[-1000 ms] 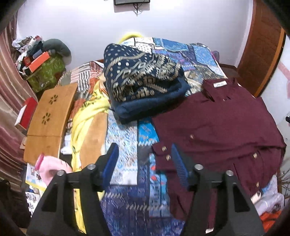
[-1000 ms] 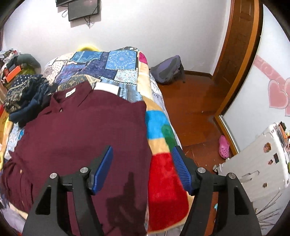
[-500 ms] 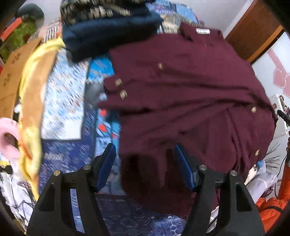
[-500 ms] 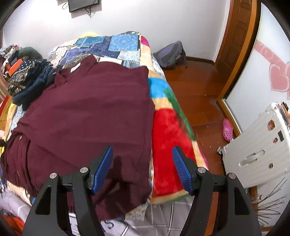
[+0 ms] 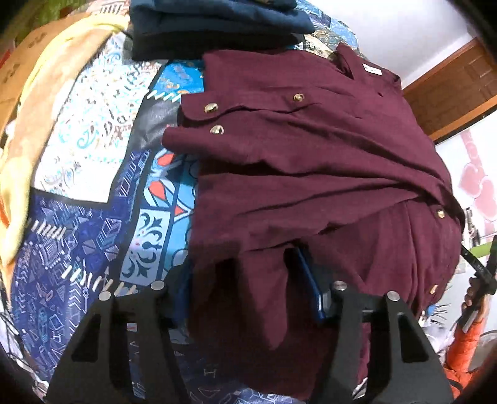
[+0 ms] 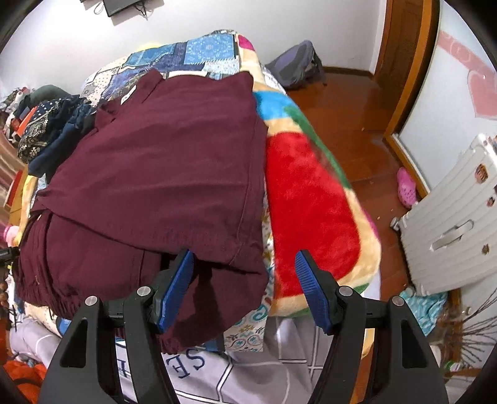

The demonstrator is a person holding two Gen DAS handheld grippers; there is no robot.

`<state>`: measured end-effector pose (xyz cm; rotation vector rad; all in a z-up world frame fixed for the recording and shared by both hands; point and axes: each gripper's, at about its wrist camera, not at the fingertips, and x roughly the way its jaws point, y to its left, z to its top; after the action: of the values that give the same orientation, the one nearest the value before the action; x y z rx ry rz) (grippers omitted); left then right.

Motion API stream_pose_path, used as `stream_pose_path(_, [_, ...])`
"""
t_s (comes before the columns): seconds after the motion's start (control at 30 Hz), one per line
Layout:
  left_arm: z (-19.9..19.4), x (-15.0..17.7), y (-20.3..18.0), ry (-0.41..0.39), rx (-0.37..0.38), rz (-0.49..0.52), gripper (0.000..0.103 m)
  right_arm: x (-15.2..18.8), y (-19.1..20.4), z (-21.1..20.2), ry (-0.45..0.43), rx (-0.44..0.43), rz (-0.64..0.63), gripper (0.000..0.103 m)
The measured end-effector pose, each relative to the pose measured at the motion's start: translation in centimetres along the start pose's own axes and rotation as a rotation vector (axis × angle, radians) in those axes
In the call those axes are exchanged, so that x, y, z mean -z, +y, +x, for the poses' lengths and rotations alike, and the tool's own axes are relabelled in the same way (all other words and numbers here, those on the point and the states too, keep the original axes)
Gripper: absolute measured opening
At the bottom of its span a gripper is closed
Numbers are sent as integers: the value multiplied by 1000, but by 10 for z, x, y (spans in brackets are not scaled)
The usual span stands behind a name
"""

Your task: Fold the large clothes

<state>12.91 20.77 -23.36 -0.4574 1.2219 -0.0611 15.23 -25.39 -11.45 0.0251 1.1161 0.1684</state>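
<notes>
Since a second ago: both grippers have dropped low to the near hem of the shirt; the left one, which hung above the quilt beside the cuff, now has maroon cloth lying across its jaws, and the right one has come down to the shirt's near right corner.
Bed: a patchwork quilt [image 5: 93, 174] in blues and whites covers it, with a fleece blanket [image 6: 310, 199] of red, green and cream draped over the right edge.
Shirt: the maroon shirt [image 5: 310, 149] lies on the bed with its collar and white label at the far end; a sleeve with brass buttons is folded across the body, and the hem hangs over the near edge of the bed. In the right wrist view the shirt [image 6: 161, 161] shows its smooth side, its right edge just beside the red patch of the blanket.
Folded pile: dark blue clothes [image 5: 217, 28] sit stacked beyond the shirt's far left corner, touching it.
Suitcase: a white ribbed case [image 6: 450, 227] stands on the wood floor, well apart from the bed.
Left gripper [image 5: 248, 289]: jaws wide apart, hem fabric draped between and over them, not pinched.
Right gripper [image 6: 245, 289]: jaws spread, the shirt's near corner lying between the blue pads, left pad [image 6: 174, 292] against the cloth.
</notes>
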Motion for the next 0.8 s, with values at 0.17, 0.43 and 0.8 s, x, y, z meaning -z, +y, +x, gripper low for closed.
stream_pose_path(0.17, [1,-7,-8,-12,-25,29,30,3,3,16,15,12,25,64])
stream_pose_path(0.43, [-5,-14,-20,-59,-62,63,15,-2,9,-1,-88,64,27,12])
stream_pose_path(0.8, [-45,-47,-37,-187,-21,74,8,-37,29,-28,-199,-43,-22,6])
